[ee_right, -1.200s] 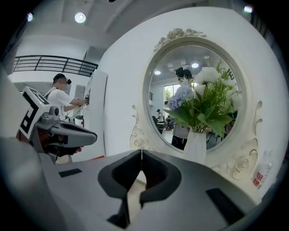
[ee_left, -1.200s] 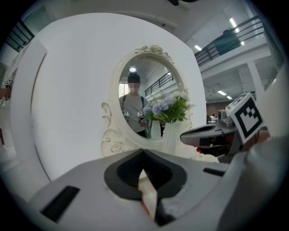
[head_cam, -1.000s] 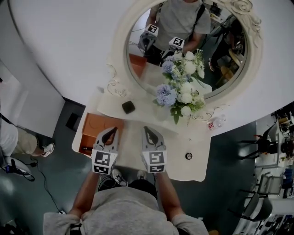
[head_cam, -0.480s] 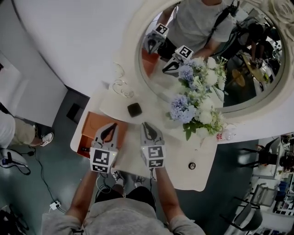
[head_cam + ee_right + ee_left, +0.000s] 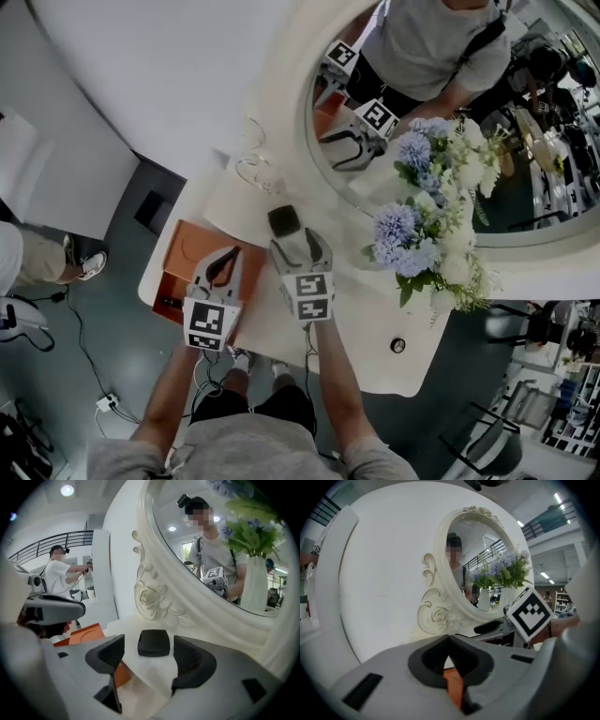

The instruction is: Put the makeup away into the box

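Observation:
A small black makeup compact [image 5: 284, 221] lies on the white dressing table [image 5: 366, 337] in front of the mirror. My right gripper [image 5: 302, 246] is just short of it. Its jaws have just been opening and now stand wide, with nothing between them. In the right gripper view the compact [image 5: 153, 642] lies flat a little ahead of that gripper [image 5: 149, 652], untouched. The open orange box [image 5: 186, 261] sits at the table's left end. My left gripper [image 5: 228, 255] hovers over it, shut and empty. In the left gripper view the closed tips [image 5: 449, 654] meet above the orange box [image 5: 453, 688].
A big oval mirror in an ornate white frame [image 5: 281, 103] stands behind the compact. A vase of blue and white flowers [image 5: 422, 234] is to the right. A small round object [image 5: 398, 345] lies near the front right edge. A thin wire piece [image 5: 253, 171] rests at the frame's foot.
Both grippers have moved forward and down toward the mirror. The right gripper has gone from shut to wide open and closed in on the compact. The left stays shut.

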`<state>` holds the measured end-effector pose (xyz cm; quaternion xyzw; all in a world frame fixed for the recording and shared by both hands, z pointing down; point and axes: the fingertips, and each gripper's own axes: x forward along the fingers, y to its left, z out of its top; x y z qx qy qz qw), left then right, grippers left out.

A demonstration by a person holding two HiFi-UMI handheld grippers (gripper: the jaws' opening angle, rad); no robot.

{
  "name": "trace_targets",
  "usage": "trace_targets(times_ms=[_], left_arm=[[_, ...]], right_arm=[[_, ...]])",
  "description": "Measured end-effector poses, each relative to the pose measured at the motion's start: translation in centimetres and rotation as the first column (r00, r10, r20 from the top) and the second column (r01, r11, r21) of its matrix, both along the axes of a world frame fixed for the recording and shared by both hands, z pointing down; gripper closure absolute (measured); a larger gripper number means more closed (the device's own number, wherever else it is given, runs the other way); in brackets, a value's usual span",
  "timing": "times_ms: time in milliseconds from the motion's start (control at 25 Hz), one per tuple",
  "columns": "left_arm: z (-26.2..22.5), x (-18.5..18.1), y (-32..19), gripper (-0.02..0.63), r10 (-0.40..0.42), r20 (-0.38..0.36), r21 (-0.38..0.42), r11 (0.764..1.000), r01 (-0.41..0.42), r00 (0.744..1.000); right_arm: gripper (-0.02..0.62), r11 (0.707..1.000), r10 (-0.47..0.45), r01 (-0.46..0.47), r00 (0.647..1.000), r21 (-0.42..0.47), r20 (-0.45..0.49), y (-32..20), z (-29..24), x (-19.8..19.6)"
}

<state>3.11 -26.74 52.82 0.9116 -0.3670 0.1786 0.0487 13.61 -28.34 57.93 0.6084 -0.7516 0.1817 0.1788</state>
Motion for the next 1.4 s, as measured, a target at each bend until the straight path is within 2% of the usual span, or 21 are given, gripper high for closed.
trace_targets(times_ms=[320,720,800,1040,1400], left_arm=[[1.7,-0.8,-0.5,0.604,-0.014,-0.001,-0.037,0.999,0.014,1.000],[2.4,-1.0,-0.8,0.604,-0.015,-0.003,-0.054,0.998,0.015,1.000],[2.4,-1.3,-1.0,0.606,-0.019,-0.002,-0.055,0.998,0.019,1.000],[2.4,-2.0,-0.9,0.604,-0.031,0.006,-0.058,0.998,0.031,1.000],[1.3,-3.3,-0.3,0.606,-0.063,0.010,-0.031,0.998,0.063,0.998]], right_arm=[[0.256,0.996,0.015,-0.018,0.999,-0.093,-0.035,-2.0,3.0,0.3],[0.259,0.979,-0.032,0.009,0.994,-0.206,-0.109,-2.5,4.7,0.4],[0.288,0.979,-0.042,0.018,0.993,-0.201,-0.113,-2.7,4.5,0.2],[0.294,0.982,-0.037,0.015,0.993,-0.189,-0.114,-2.6,4.3,0.1],[0.296,0.993,-0.011,0.001,0.996,-0.118,-0.086,-1.5,1.8,-0.2]])
